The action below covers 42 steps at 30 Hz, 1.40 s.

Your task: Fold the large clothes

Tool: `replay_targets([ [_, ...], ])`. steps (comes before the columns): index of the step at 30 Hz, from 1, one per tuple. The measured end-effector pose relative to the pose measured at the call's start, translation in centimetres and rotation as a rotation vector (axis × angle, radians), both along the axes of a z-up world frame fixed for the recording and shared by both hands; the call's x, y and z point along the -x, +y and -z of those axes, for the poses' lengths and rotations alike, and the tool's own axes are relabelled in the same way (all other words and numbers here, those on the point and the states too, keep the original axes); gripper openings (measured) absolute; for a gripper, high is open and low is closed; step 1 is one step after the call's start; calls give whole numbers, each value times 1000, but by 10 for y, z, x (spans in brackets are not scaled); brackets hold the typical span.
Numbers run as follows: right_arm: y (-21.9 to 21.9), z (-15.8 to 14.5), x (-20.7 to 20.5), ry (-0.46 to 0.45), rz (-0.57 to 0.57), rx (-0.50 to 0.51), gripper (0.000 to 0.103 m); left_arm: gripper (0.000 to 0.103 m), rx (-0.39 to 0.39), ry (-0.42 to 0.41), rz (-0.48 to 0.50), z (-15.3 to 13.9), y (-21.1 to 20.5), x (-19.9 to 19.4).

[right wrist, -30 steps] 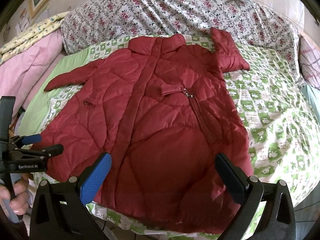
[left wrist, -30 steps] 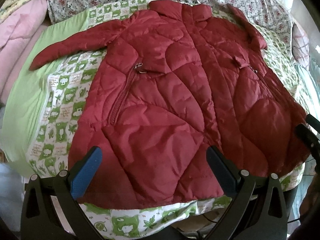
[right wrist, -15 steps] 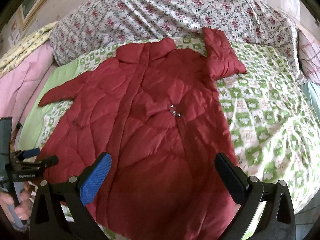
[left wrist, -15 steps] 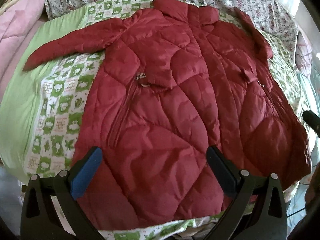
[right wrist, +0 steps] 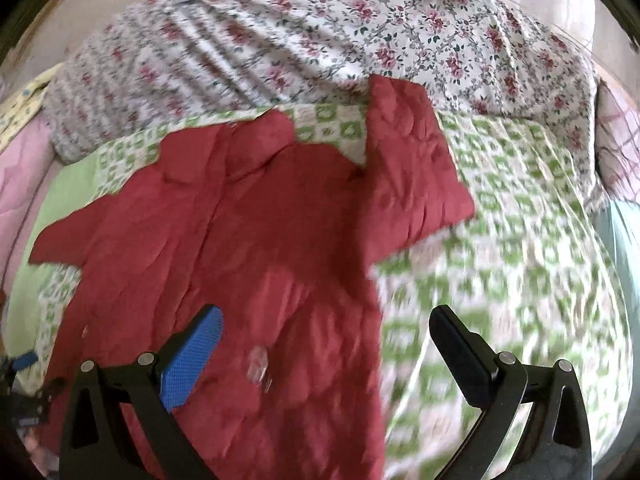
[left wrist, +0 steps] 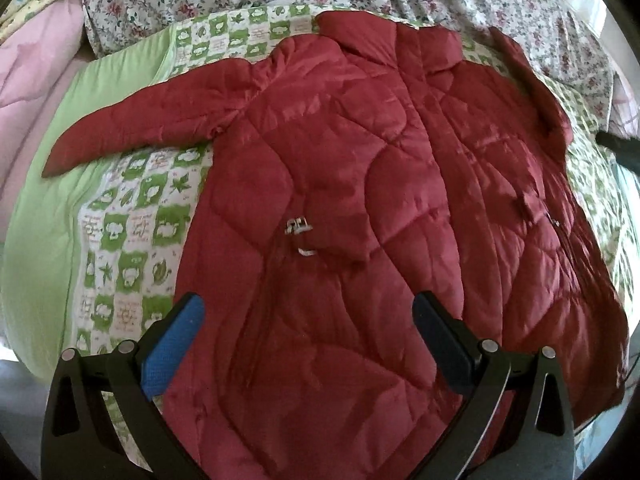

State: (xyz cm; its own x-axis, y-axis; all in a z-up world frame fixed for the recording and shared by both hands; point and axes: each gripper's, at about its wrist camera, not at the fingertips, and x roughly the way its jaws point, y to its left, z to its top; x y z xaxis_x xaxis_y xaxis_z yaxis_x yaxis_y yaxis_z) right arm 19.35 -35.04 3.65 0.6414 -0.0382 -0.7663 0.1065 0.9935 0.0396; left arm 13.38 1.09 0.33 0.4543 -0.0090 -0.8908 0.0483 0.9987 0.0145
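A dark red quilted jacket (left wrist: 380, 208) lies flat, front up, on a green-and-white checked bedspread (left wrist: 132, 220). Its left sleeve (left wrist: 144, 124) stretches out to the left. In the right wrist view the jacket (right wrist: 248, 240) fills the left half and its other sleeve (right wrist: 408, 160) lies bent up toward the pillows. My left gripper (left wrist: 308, 320) is open and empty above the jacket's lower left front, near a metal zip pull (left wrist: 296, 226). My right gripper (right wrist: 326, 336) is open and empty above the jacket's right side edge. The right wrist view is motion-blurred.
A floral quilt (right wrist: 320, 48) lies across the head of the bed. Pink bedding (left wrist: 32, 68) is piled at the left. The other gripper shows at the left edge of the right wrist view (right wrist: 20, 364). Bare checked bedspread (right wrist: 520, 240) lies right of the jacket.
Both grippers have moved forward over the jacket, from its hem toward the chest. The right gripper has also swung right, toward the jacket's side edge. Both stay open.
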Motion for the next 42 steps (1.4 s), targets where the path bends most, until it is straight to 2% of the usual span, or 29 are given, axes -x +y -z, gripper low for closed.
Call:
replay_targets([
  [9, -42, 10, -155, 33, 92, 43, 102, 103, 35, 66, 2, 23, -5, -33],
  [11, -47, 18, -193, 46, 126, 113, 102, 103, 31, 77, 1, 28, -7, -38],
  [13, -52, 23, -218, 58, 140, 140, 99, 103, 27, 82, -1, 31, -7, -42],
  [15, -58, 31, -239, 75, 160, 143, 92, 103, 23, 92, -5, 35, -7, -45],
  [19, -64, 44, -267, 120, 186, 193, 88, 103, 9, 85, -4, 38, -5, -48],
  [22, -72, 54, -281, 151, 196, 197, 64, 103, 6, 93, -4, 41, -5, -49],
  [23, -77, 56, -283, 158, 189, 170, 51, 103, 9, 96, -5, 41, -5, -50],
  [24, -80, 56, -282, 157, 190, 147, 31, 103, 11, 97, -5, 42, -4, -50],
  [26, -83, 49, -274, 132, 187, 103, 15, 103, 16, 104, -10, 44, -3, -49],
  [28, -76, 41, -265, 106, 161, 106, 13, 103, 23, 99, -15, 43, -1, -48],
  [32, -54, 23, -236, 49, 39, 78, 11, 103, 37, 90, -23, 42, 0, -46],
  [37, -2, 6, -181, -22, -134, 42, 11, 103, 35, 71, -16, 34, 2, -35],
  [42, 59, 11, -126, -37, -300, -18, 11, 103, 62, 80, -24, 32, 9, -27],
])
